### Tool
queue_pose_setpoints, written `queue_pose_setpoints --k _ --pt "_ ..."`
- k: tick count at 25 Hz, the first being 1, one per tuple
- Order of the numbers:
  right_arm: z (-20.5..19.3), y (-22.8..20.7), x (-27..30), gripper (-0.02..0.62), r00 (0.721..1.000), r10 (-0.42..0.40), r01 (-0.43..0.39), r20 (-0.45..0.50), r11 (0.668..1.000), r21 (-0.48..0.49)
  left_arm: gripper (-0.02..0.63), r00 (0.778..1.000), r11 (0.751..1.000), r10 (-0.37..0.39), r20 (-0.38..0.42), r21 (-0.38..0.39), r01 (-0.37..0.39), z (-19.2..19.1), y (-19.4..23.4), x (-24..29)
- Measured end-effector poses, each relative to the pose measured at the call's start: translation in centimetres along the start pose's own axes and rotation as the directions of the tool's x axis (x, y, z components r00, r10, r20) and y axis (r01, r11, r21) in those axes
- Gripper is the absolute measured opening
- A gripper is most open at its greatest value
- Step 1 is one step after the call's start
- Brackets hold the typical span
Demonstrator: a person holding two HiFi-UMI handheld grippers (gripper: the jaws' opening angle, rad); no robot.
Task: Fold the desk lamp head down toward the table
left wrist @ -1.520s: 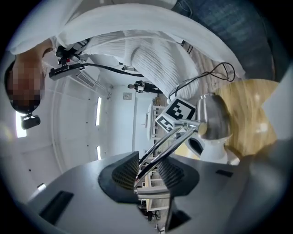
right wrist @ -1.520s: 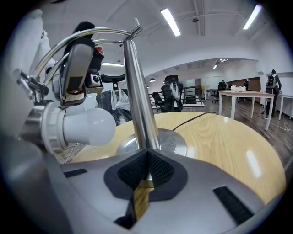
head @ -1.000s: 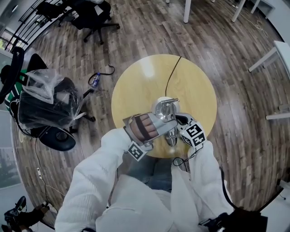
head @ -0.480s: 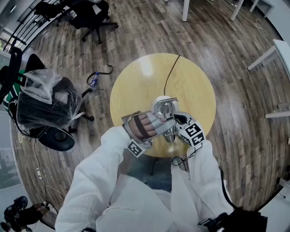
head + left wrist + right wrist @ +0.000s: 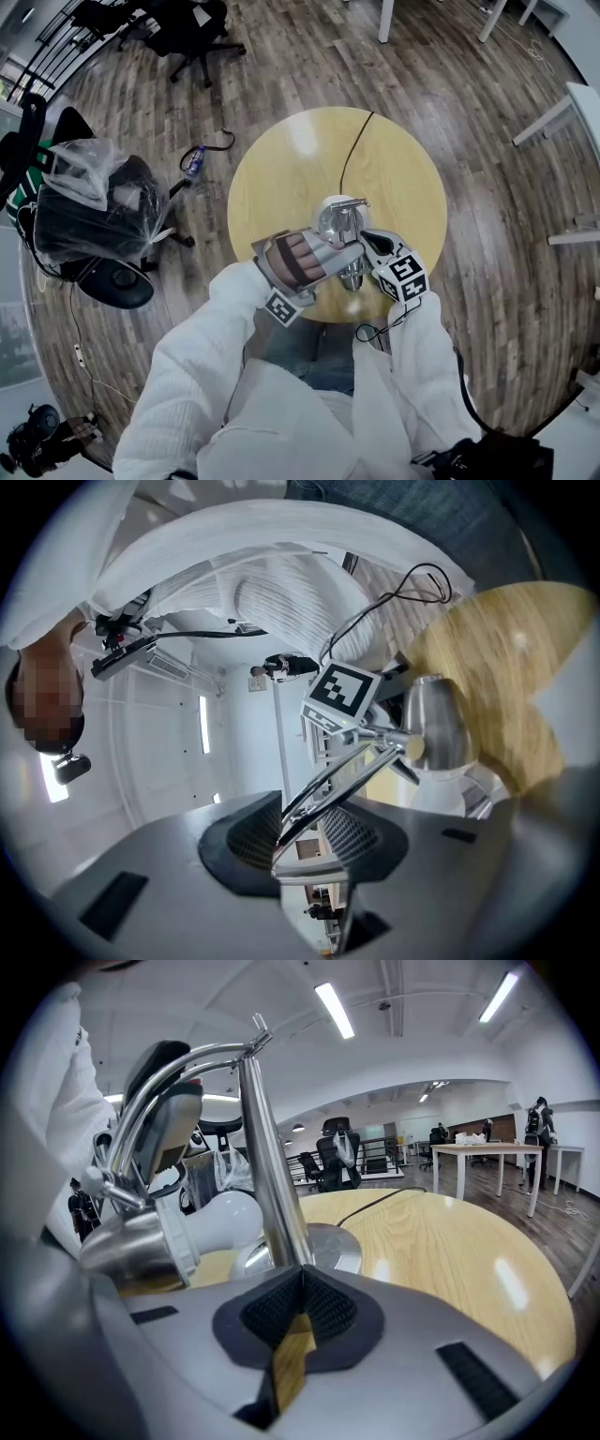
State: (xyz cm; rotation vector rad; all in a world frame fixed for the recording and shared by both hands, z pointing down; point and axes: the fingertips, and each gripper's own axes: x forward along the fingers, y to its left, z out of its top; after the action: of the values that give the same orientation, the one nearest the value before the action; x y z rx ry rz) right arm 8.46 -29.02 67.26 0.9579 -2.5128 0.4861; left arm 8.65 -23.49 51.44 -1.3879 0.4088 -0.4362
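Note:
A chrome desk lamp (image 5: pixel 337 223) stands on its round base on the yellow round table (image 5: pixel 281 178). My left gripper (image 5: pixel 347 251) is shut on the lamp's thin chrome arm rods (image 5: pixel 337 780), which run from between its pads up to the metal lamp head (image 5: pixel 433 726). My right gripper (image 5: pixel 367 244) is shut on the upright pole (image 5: pixel 272 1176) just above the base (image 5: pixel 323 1246). In the right gripper view the lamp head (image 5: pixel 131 1246) with its white bulb (image 5: pixel 220 1222) hangs low at the left, below the curved arm (image 5: pixel 187 1058).
The lamp's black cord (image 5: pixel 354 150) runs across the table to its far edge. On the wooden floor at the left are a chair under a plastic bag (image 5: pixel 94 206), a bottle (image 5: pixel 195 164) and a black office chair (image 5: pixel 192 37). White desks (image 5: pixel 487 1152) stand beyond.

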Motion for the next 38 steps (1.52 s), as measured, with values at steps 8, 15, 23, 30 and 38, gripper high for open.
queue_pose_setpoints --k 8,15,23,30,38 --pt "0.7 -0.2 -2.3 0.012 0.999 -0.040 0.040 0.030 0.999 0.010 0.159 0.996 0.989 -0.033 -0.078 -0.147 0.021 -0.8 0.1 -0.7" --pt "0.7 0.0 -4.8 0.012 0.994 -0.089 0.086 0.069 0.995 0.051 0.227 0.976 0.914 -0.076 -0.206 -0.406 -0.014 -1.6 -0.1 -1.4" --pt "0.7 1.5 -7.1 0.012 0.991 -0.105 0.100 0.086 0.993 0.057 0.229 0.988 0.958 -0.136 -0.067 -0.264 0.114 -0.7 -0.9 -3.6" --pt "2.0 0.8 -9.9 0.012 0.960 -0.245 0.230 0.134 0.966 0.122 0.229 0.891 0.647 -0.195 -0.409 -0.736 -0.197 -3.8 -0.5 -8.7" --pt "3.7 1.2 -14.1 0.012 0.818 -0.557 0.525 0.140 0.824 0.211 0.076 0.707 -0.249 -0.542 -0.454 -0.717 -0.651 -3.0 -4.7 -12.2"
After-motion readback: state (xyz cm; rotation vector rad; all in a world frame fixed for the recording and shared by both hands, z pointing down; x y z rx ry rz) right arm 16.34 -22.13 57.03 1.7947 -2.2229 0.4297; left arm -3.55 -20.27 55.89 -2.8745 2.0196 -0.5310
